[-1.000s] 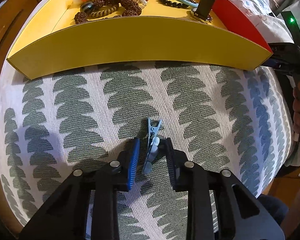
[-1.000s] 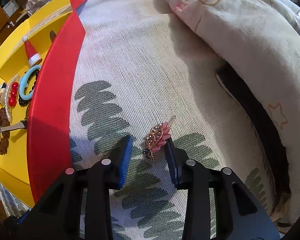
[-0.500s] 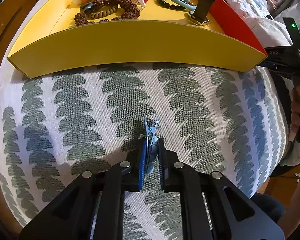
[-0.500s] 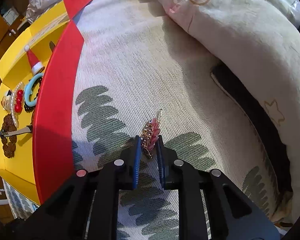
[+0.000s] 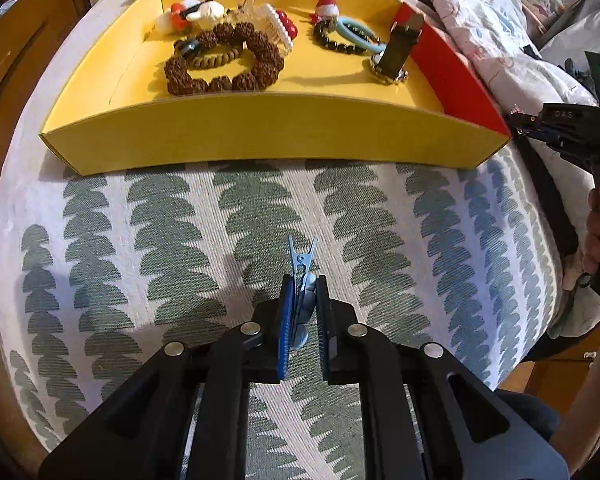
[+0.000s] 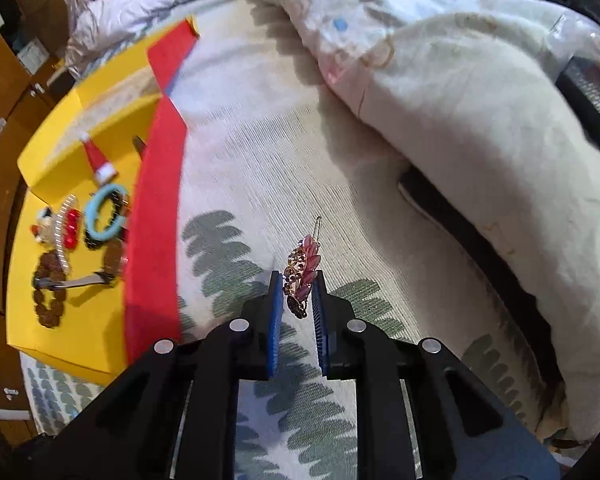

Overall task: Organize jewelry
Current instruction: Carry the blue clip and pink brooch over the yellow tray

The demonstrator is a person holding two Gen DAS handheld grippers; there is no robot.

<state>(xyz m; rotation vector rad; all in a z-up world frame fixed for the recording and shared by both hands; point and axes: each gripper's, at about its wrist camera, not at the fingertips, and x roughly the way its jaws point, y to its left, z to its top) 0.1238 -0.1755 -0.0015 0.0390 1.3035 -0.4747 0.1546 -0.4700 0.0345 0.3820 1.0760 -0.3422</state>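
While clamped on clips, both hand-held grippers (image 5: 302, 300) (image 6: 296, 292) above leaf-print bedspread (image 5: 180, 240).

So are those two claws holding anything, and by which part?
Left claw pinches the blue clip by its rounded tail; right claw grips the pink jewelled hair clip by its lower end.

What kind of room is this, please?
Probably a bedroom: a rumpled quilt lies on a leaf-patterned bedcover, with a yellow tray of jewelry on it and wooden cupboards beside.
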